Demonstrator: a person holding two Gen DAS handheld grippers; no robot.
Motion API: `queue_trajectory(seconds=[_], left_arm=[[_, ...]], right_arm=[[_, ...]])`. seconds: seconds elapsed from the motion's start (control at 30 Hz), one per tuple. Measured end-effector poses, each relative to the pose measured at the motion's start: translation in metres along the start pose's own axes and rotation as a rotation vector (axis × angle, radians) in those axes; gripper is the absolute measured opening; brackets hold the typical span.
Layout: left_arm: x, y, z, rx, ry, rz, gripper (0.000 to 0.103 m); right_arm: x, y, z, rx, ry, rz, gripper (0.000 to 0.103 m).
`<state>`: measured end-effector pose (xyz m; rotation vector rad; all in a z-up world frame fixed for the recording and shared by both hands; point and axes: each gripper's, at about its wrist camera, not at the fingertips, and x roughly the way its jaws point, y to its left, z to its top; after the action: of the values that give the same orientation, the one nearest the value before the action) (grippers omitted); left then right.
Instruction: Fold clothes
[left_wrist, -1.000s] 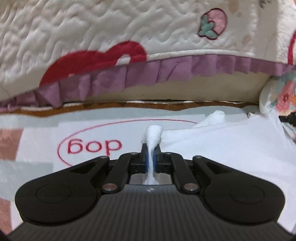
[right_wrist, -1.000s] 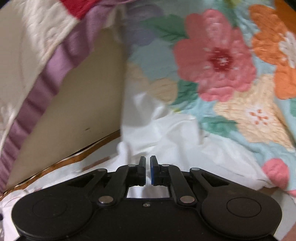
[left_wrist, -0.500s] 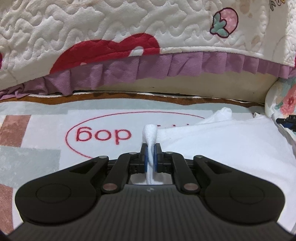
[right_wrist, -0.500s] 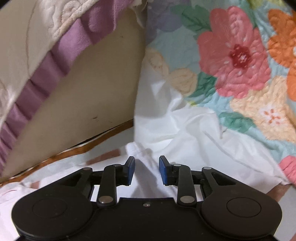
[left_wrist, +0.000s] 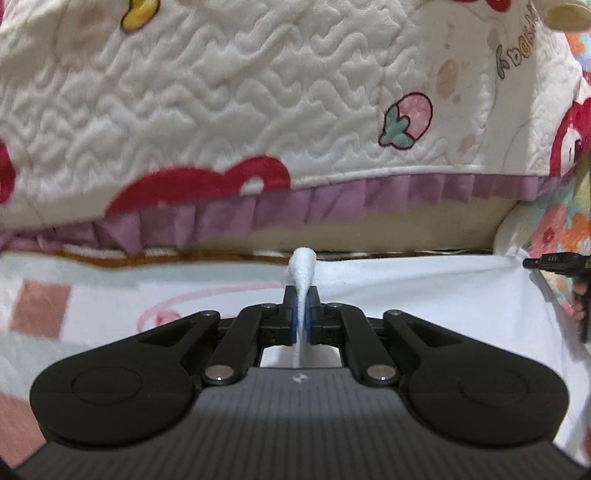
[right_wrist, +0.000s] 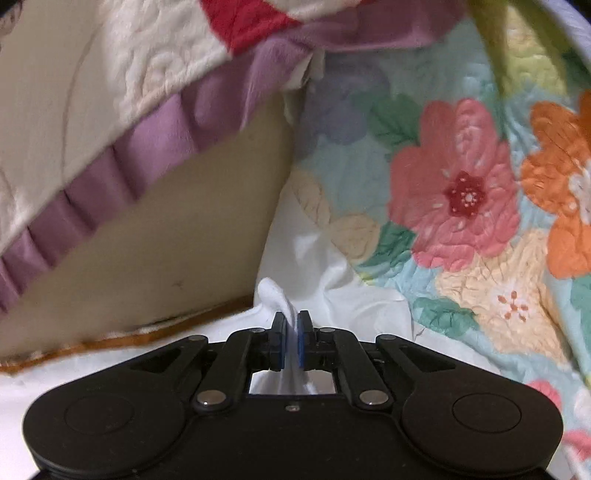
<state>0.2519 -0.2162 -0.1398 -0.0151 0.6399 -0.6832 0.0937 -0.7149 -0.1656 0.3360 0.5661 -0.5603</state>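
A white garment lies spread on a printed mat beside a bed. My left gripper pinches a bunched tip of it, which sticks up between the blue pads; its jaws are closing tight on the cloth. In the right wrist view the same white garment is crumpled against a floral quilt. My right gripper has a fold of it between its pads, its jaws closing onto it. The right gripper's black tip shows at the far right edge of the left wrist view.
A quilted white bed cover with a purple frill hangs just ahead. The beige bed side stands under it. A floral quilt fills the right. The mat has pink and grey patches.
My left gripper has lifted with the white cloth still pinched, and the garment now stretches flatter. My right gripper opened, moved onto a fold of the garment and shut on it.
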Motion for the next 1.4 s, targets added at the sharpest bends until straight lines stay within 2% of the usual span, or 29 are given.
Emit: queue_trajectory(seconds=[0.03, 0.07, 0.1, 0.13, 0.17, 0.2, 0.23, 0.27, 0.33, 0.47, 0.53, 0.63, 0.7, 0.77, 0.8, 0.83, 0.93, 1.07, 1.13, 1.17, 1.2, 1.27, 1.3, 1.33, 1.4], left_arm=[[0.009, -0.003, -0.002, 0.037, 0.021, 0.034, 0.004], [0.024, -0.001, -0.009, 0.024, 0.061, 0.047, 0.004], [0.038, 0.001, -0.016, 0.008, 0.101, 0.059, 0.004], [0.053, 0.004, -0.023, -0.008, 0.142, 0.070, 0.005], [0.055, 0.007, -0.027, -0.047, 0.132, 0.076, 0.009], [0.057, 0.010, -0.030, -0.088, 0.118, 0.082, 0.010], [0.056, 0.009, -0.027, -0.091, 0.133, 0.084, 0.010], [0.050, 0.006, -0.022, -0.068, 0.117, 0.087, 0.010], [0.035, 0.000, -0.014, -0.026, 0.085, 0.096, 0.010], [0.011, -0.003, -0.010, -0.066, 0.109, 0.019, 0.011], [0.008, -0.008, -0.014, -0.076, 0.125, -0.022, 0.011], [0.007, -0.018, -0.019, -0.072, 0.157, -0.069, 0.011], [0.012, -0.026, -0.025, -0.042, 0.197, -0.078, 0.011], [0.017, -0.033, -0.032, -0.009, 0.230, -0.063, 0.011], [0.019, -0.036, -0.036, 0.008, 0.246, -0.055, 0.011], [0.019, -0.039, -0.038, 0.033, 0.236, -0.015, 0.011], [0.021, -0.045, -0.041, 0.133, 0.223, 0.094, 0.011], [0.010, -0.046, -0.048, 0.168, 0.239, 0.183, 0.010], [0.000, -0.044, -0.048, 0.174, 0.242, 0.220, 0.011], [-0.007, -0.042, -0.048, 0.155, 0.239, 0.207, 0.011], [-0.014, -0.040, -0.047, 0.135, 0.235, 0.192, 0.014], [-0.034, -0.032, -0.045, 0.025, 0.231, 0.118, 0.021], [-0.044, -0.028, -0.044, -0.038, 0.228, 0.081, 0.030], [-0.053, -0.025, -0.045, -0.090, 0.218, 0.054, 0.033], [-0.070, -0.024, -0.051, -0.160, 0.210, 0.030, 0.040]], right_arm=[[0.007, 0.001, 0.000, -0.012, 0.048, -0.007, 0.008], [0.014, 0.002, 0.000, -0.024, 0.097, -0.015, 0.012], [0.015, 0.004, -0.001, -0.033, 0.103, -0.064, 0.024], [0.013, 0.004, -0.003, -0.029, 0.088, -0.123, 0.031], [0.006, 0.002, -0.006, -0.007, 0.054, -0.160, 0.036], [-0.001, 0.000, -0.010, 0.016, 0.019, -0.196, 0.049], [-0.009, -0.002, -0.012, 0.030, -0.014, -0.219, 0.053], [-0.018, -0.005, -0.013, 0.047, -0.037, -0.214, 0.053], [-0.037, -0.012, -0.021, 0.092, -0.048, -0.143, 0.053], [-0.059, -0.025, -0.037, 0.036, 0.009, -0.007, 0.051], [-0.059, -0.025, -0.041, 0.000, 0.056, -0.016, 0.040], [-0.052, -0.030, -0.044, -0.013, 0.105, -0.012, 0.040], [-0.045, -0.035, -0.041, 0.028, 0.133, 0.053, 0.040], [-0.047, -0.030, -0.038, 0.005, 0.102, 0.113, 0.040], [-0.046, -0.024, -0.035, -0.031, 0.111, 0.132, 0.033], [-0.044, -0.019, -0.033, -0.067, 0.121, 0.151, 0.005], [-0.039, -0.015, -0.031, -0.131, 0.132, 0.108, 0.004], [-0.035, -0.038, -0.029, -0.023, 0.100, -0.049, 0.001], [-0.036, -0.046, -0.030, 0.008, 0.086, -0.151, 0.002], [-0.037, -0.048, -0.030, 0.004, 0.083, -0.176, 0.003], [-0.044, -0.050, -0.030, 0.019, 0.072, -0.177, 0.010], [-0.071, -0.054, -0.036, 0.119, 0.010, -0.073, 0.011], [-0.081, -0.055, -0.040, 0.153, -0.006, -0.016, 0.020], [-0.097, -0.055, -0.047, 0.182, -0.022, 0.036, 0.033], [-0.131, -0.054, -0.070, 0.237, -0.054, 0.104, 0.041]])
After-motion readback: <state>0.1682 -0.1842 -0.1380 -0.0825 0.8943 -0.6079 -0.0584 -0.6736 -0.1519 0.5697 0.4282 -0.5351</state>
